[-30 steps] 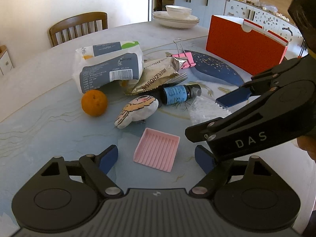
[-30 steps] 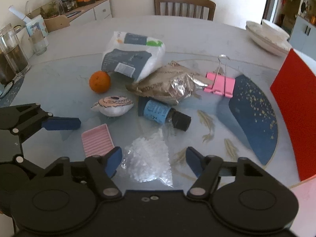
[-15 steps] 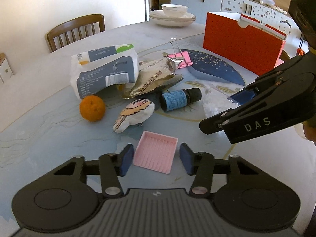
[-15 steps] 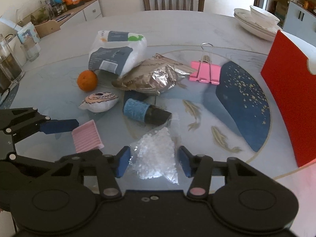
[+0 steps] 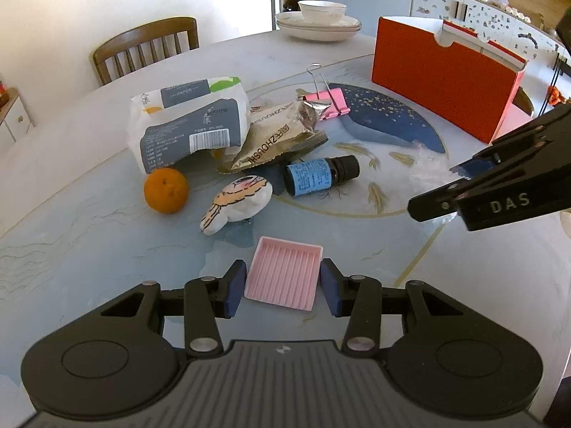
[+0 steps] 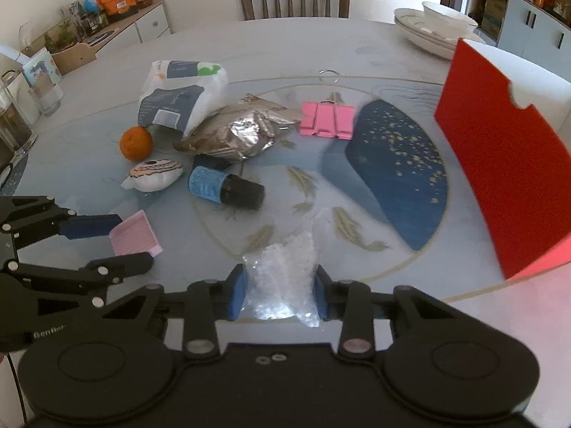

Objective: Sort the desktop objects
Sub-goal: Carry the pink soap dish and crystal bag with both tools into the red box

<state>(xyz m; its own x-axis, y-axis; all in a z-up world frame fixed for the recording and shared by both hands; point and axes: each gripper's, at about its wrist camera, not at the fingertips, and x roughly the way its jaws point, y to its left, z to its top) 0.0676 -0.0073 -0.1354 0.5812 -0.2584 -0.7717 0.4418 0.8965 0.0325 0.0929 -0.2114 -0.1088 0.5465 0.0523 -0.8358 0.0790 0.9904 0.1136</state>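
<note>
A ribbed pink tray lies on the glass table top, and my left gripper is shut on it, both blue pads against its sides. In the right wrist view, my right gripper is shut on a clear bag of white granules. The left gripper with the pink tray shows at that view's left edge. The right gripper's fingers reach in from the right of the left wrist view, over the bag.
Beyond the grippers lie an orange, a painted white pebble-shaped thing, a dark bottle with a blue label, a foil snack pack, a tissue pack and a pink binder clip. A red file box stands at the right, stacked plates at the back.
Both pairs of jaws have closed: the left onto the pink tray, the right onto the bag of granules. The right gripper has shifted sideways, toward the right of the left wrist view.
</note>
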